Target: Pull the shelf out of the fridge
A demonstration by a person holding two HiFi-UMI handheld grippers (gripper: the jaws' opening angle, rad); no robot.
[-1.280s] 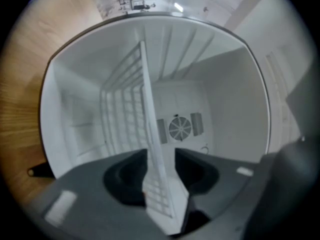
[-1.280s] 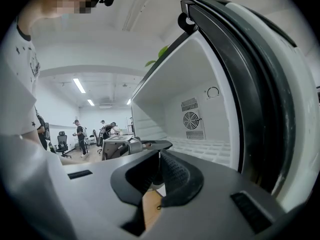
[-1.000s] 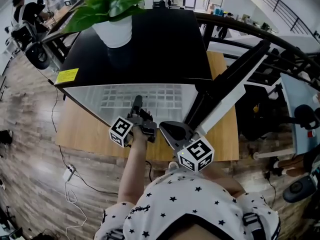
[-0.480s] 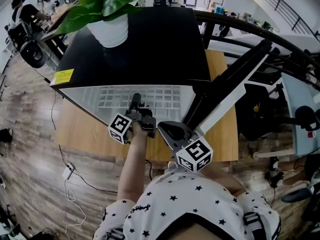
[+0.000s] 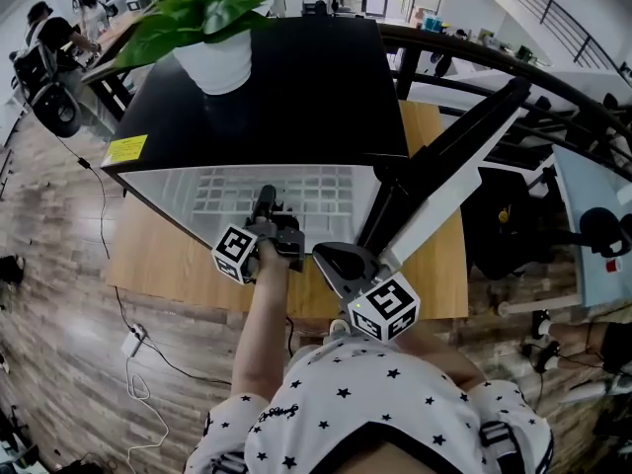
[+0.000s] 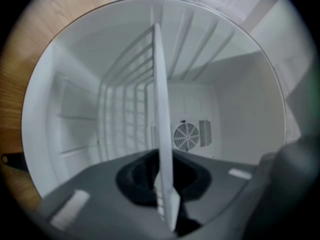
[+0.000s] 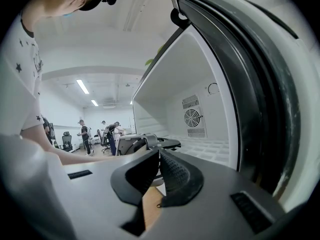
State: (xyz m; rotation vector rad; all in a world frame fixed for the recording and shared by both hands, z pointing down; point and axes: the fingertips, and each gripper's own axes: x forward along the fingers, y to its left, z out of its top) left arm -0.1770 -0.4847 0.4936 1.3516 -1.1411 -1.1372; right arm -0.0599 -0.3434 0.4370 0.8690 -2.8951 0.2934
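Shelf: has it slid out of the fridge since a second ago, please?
No: the shelf lies unchanged against the yellow label on the fridge; the left tongs are closing on the shelf.

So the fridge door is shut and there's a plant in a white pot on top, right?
Not shut. The head view shows the fridge door standing open at the right, with the shelf visible inside. The plant in its white pot does stand on top of the fridge.
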